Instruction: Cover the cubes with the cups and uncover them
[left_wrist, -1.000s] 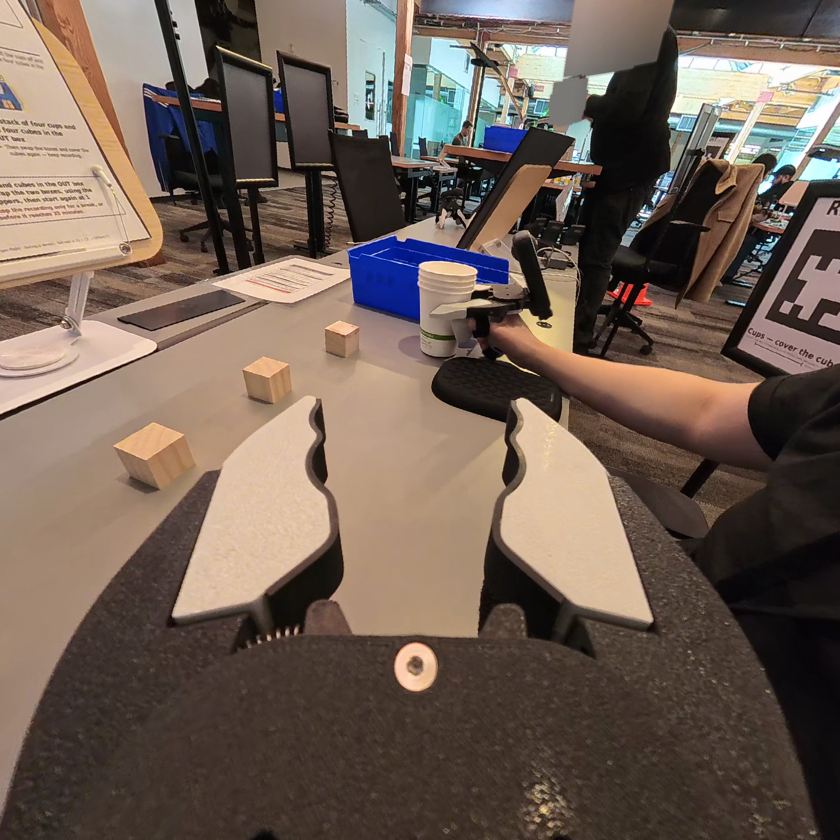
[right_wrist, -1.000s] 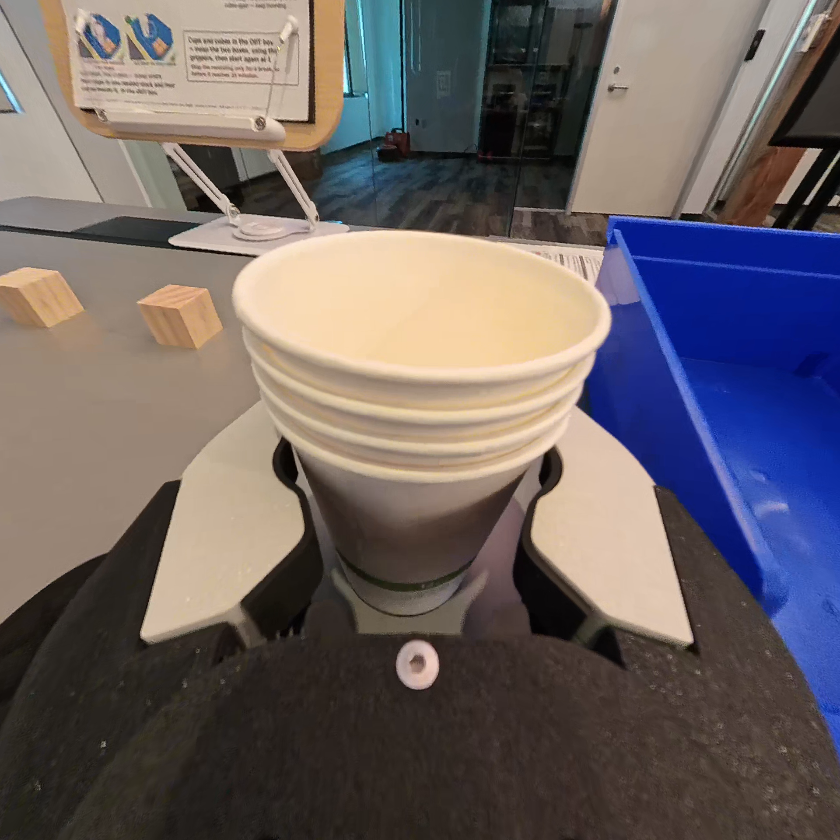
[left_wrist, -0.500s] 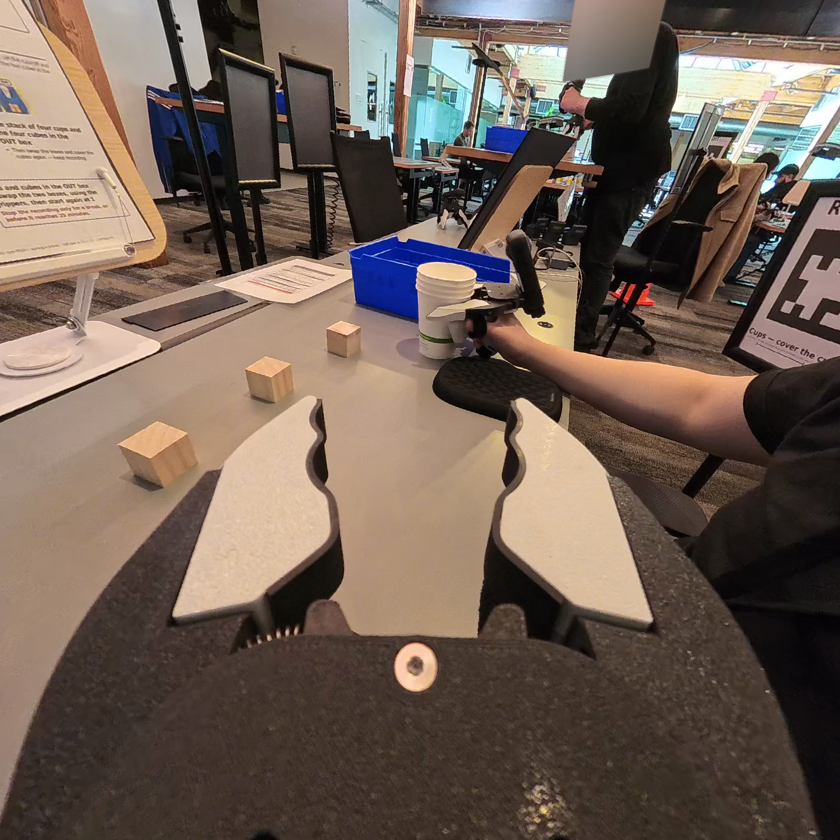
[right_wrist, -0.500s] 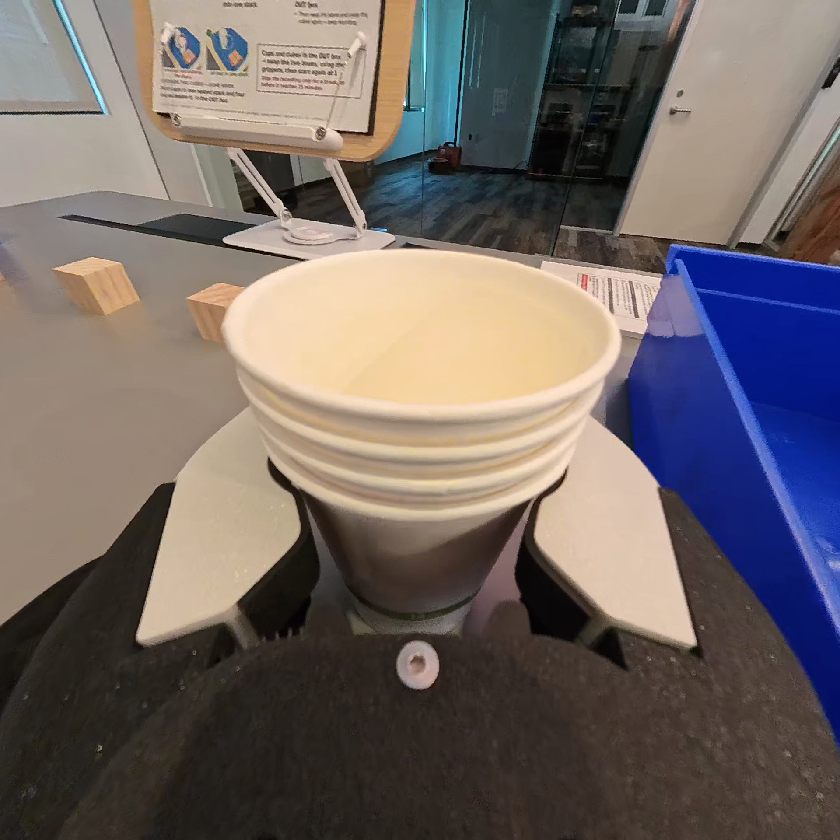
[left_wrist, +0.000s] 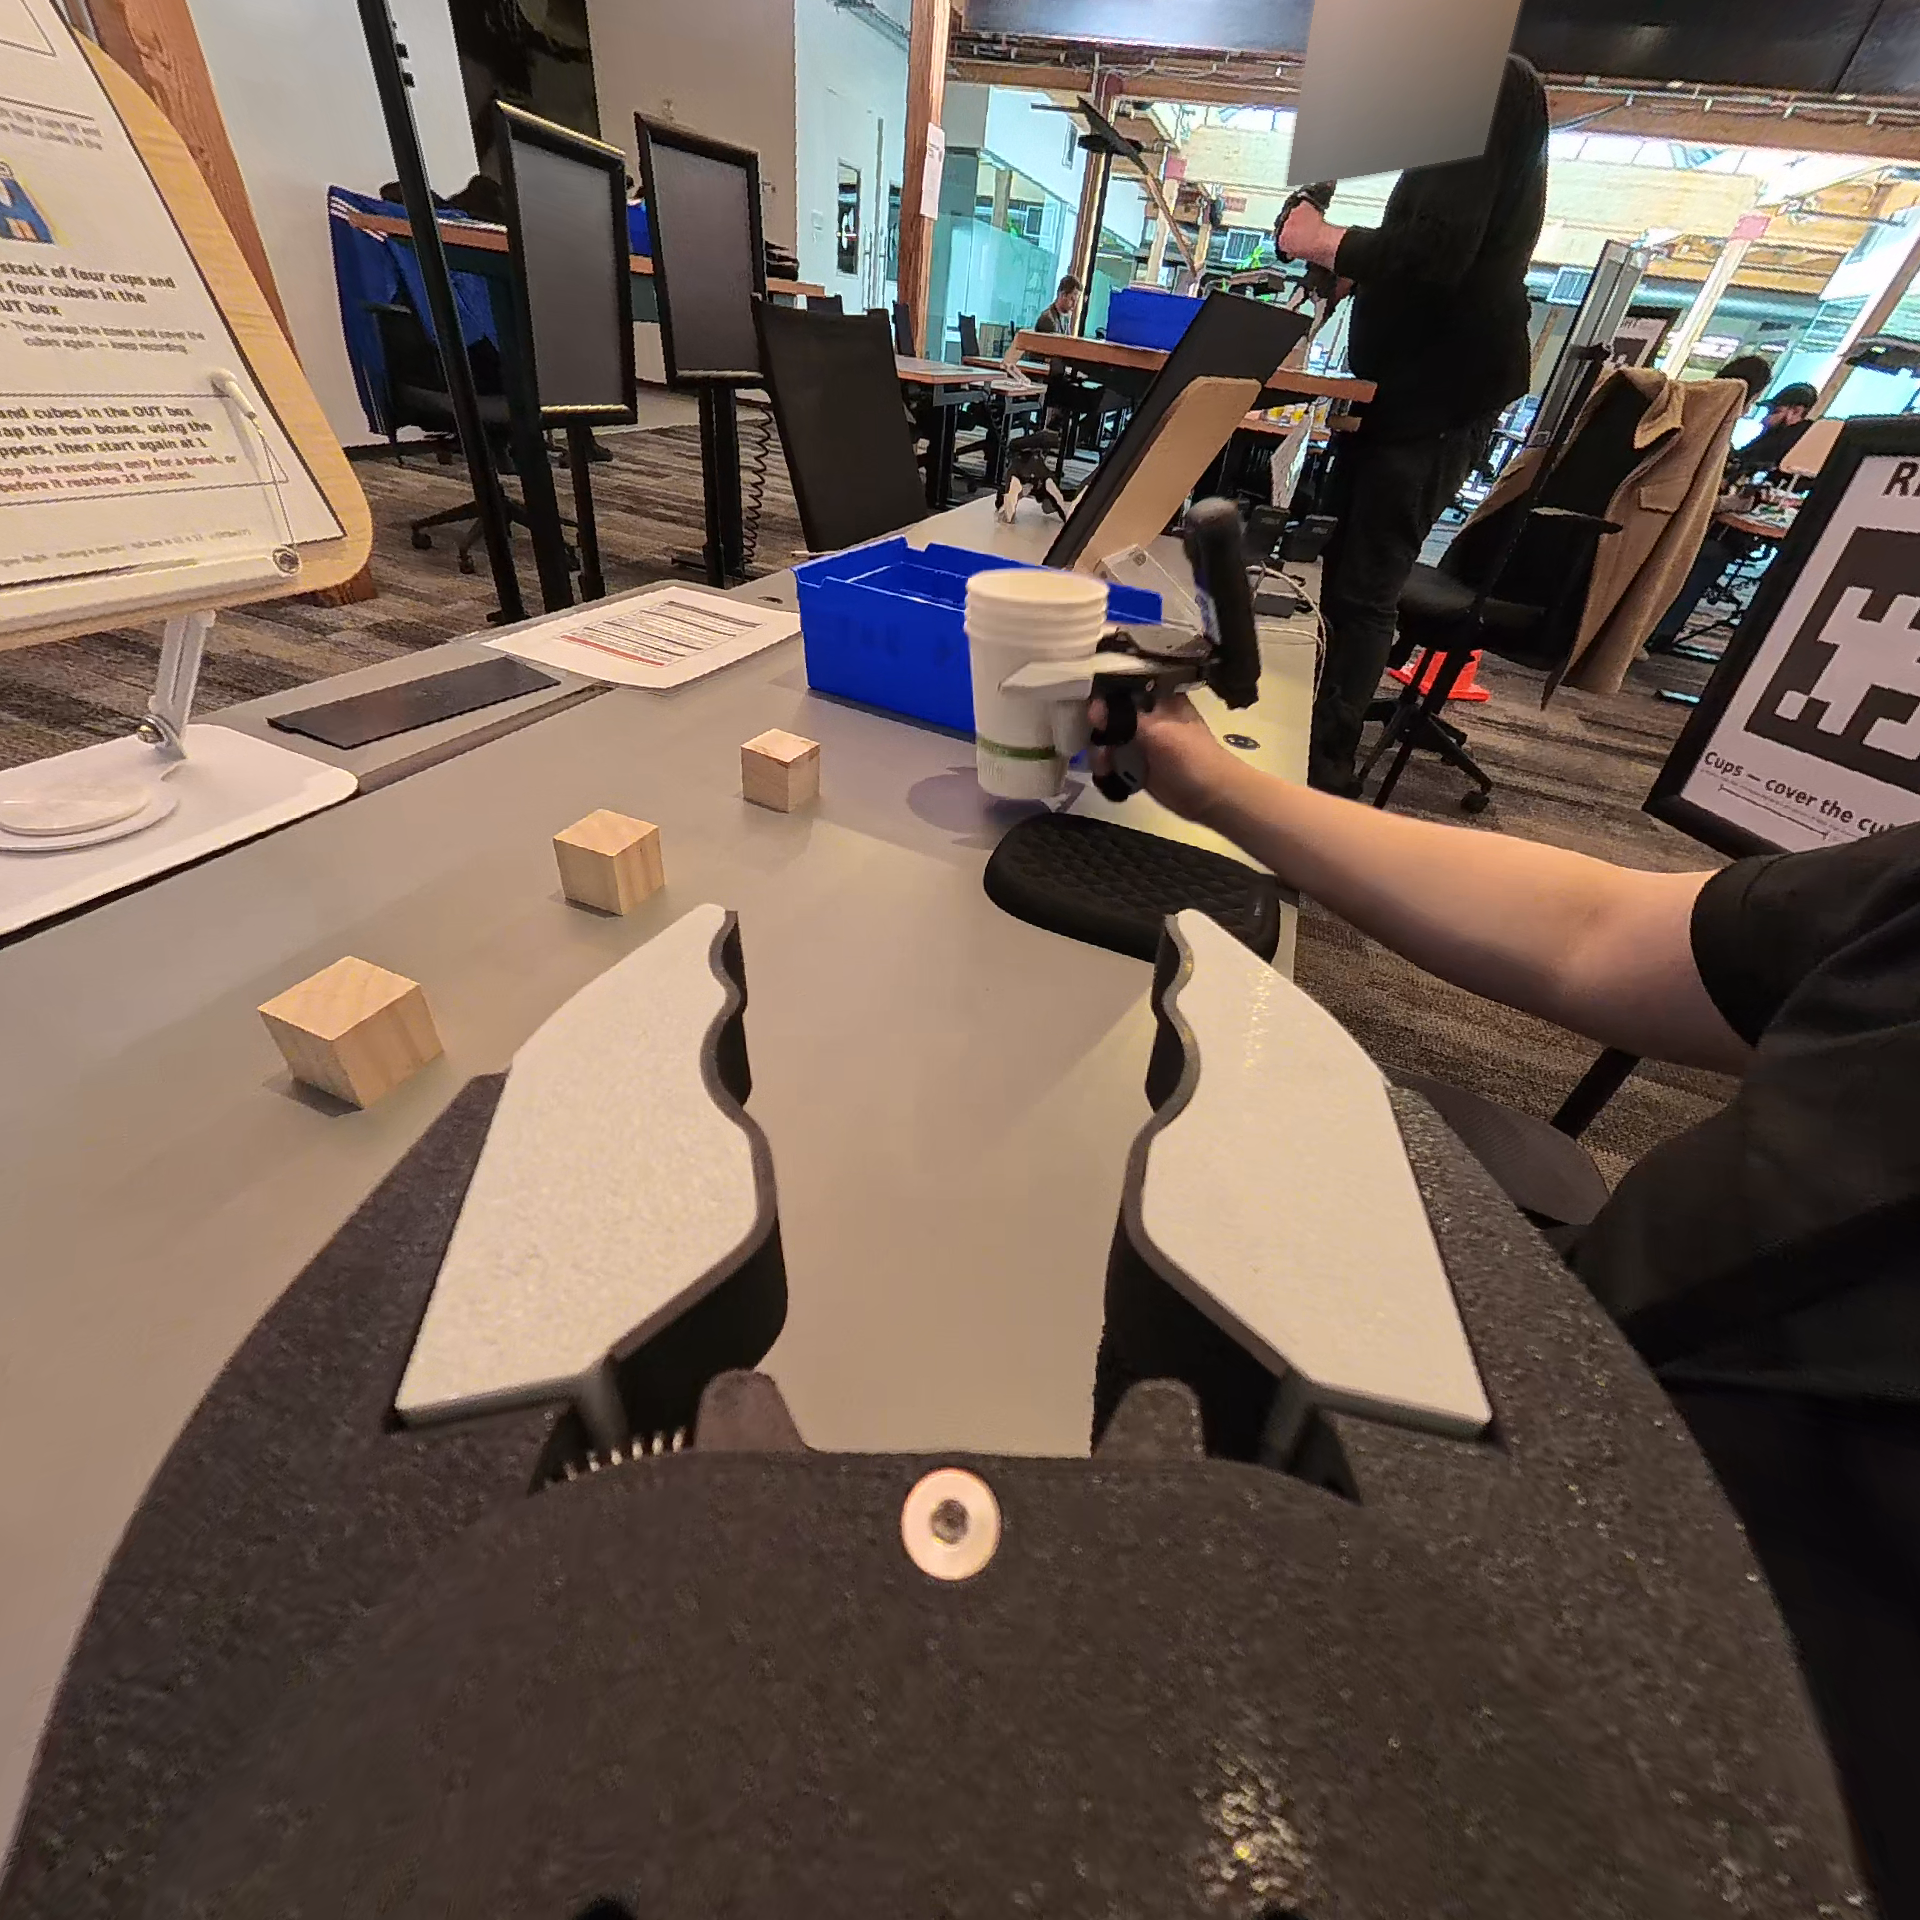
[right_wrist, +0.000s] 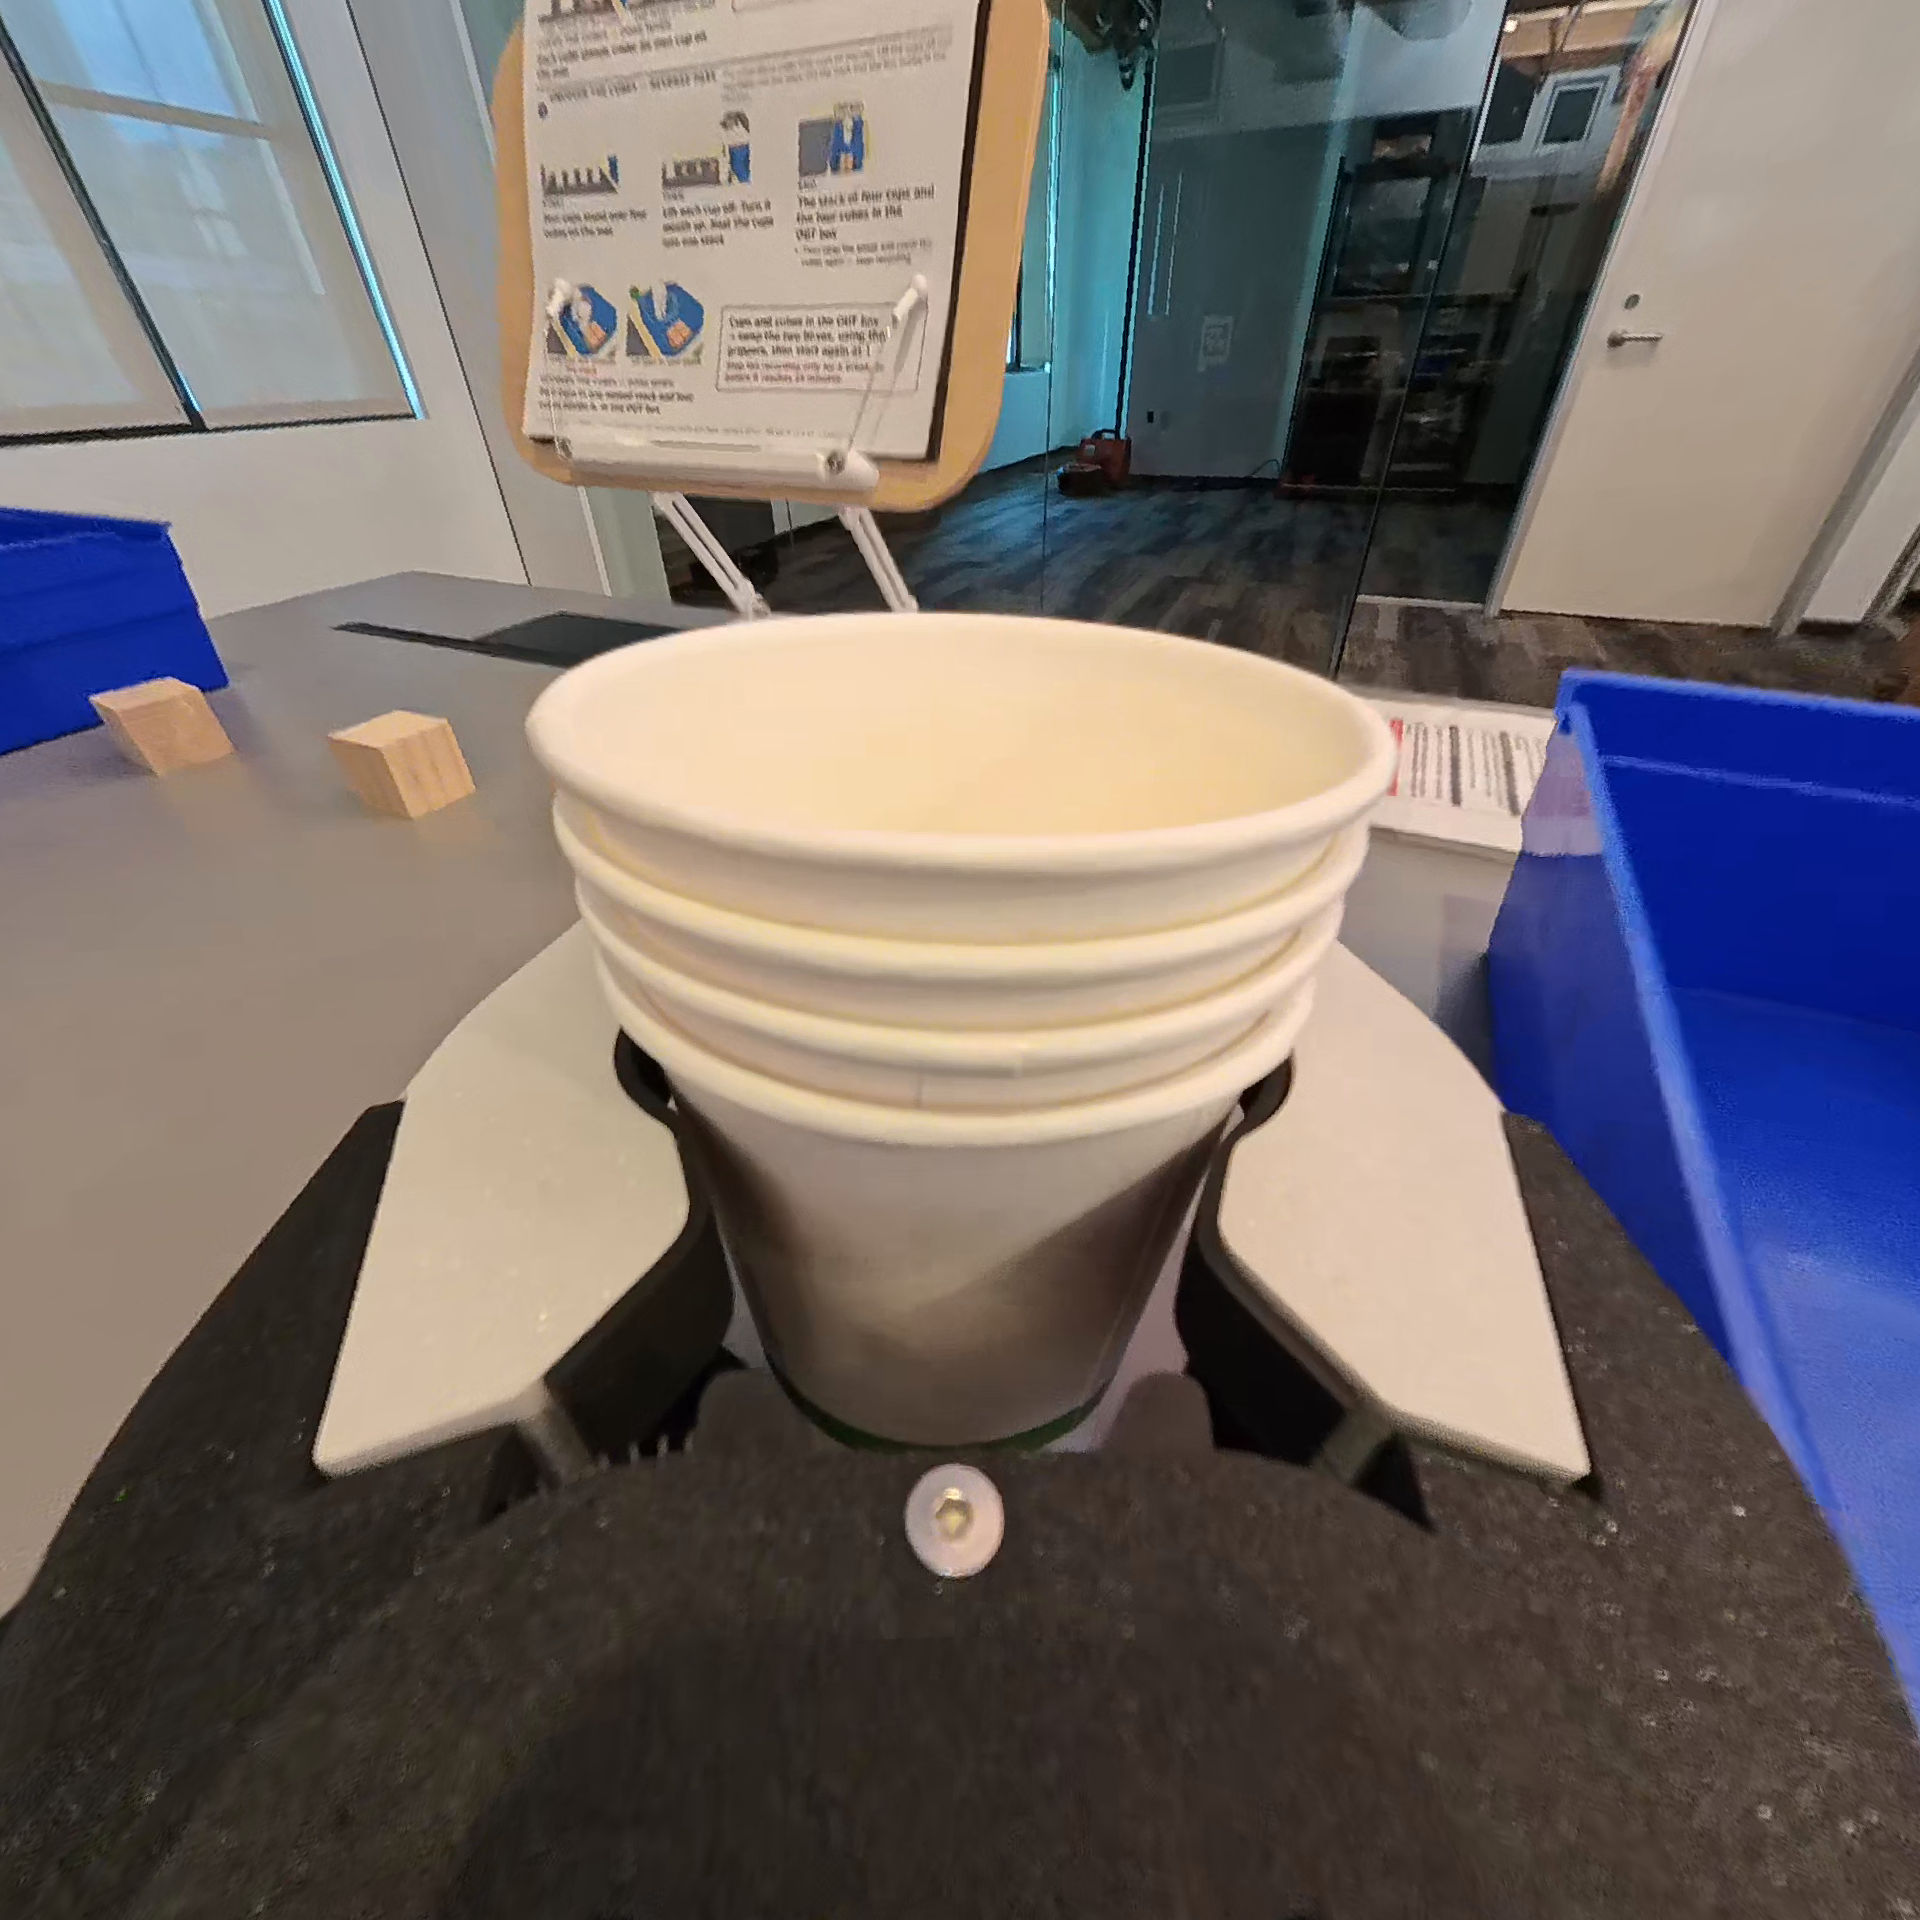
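- White paper cups, four nested in one stack (right_wrist: 956, 935), sit upright between the fingers of your right gripper (right_wrist: 951, 1122), which is clamped on the lowest cup's wall just under its rim.
- In the left wrist view that stack (left_wrist: 1029, 675) is clear of the grey table (left_wrist: 935, 1091), with its shadow on the surface below, just in front of the blue bin (left_wrist: 883, 644).
- Your left gripper (left_wrist: 945, 1039) is spread wide with nothing between its fingers; only bare table shows in the gap.
- Three wooden cubes lie uncovered in a diagonal row to its left: the nearest cube (left_wrist: 353, 1029), the middle cube (left_wrist: 610, 860) and the far cube (left_wrist: 780, 769), each well apart from the next.
- From the right wrist view you see two cubes at the left, and a second blue bin (right_wrist: 94, 623) behind them; a fourth cube may be hidden behind the cups, but I cannot tell.
- An instruction board on a stand (right_wrist: 758, 239) stands beyond the stack.
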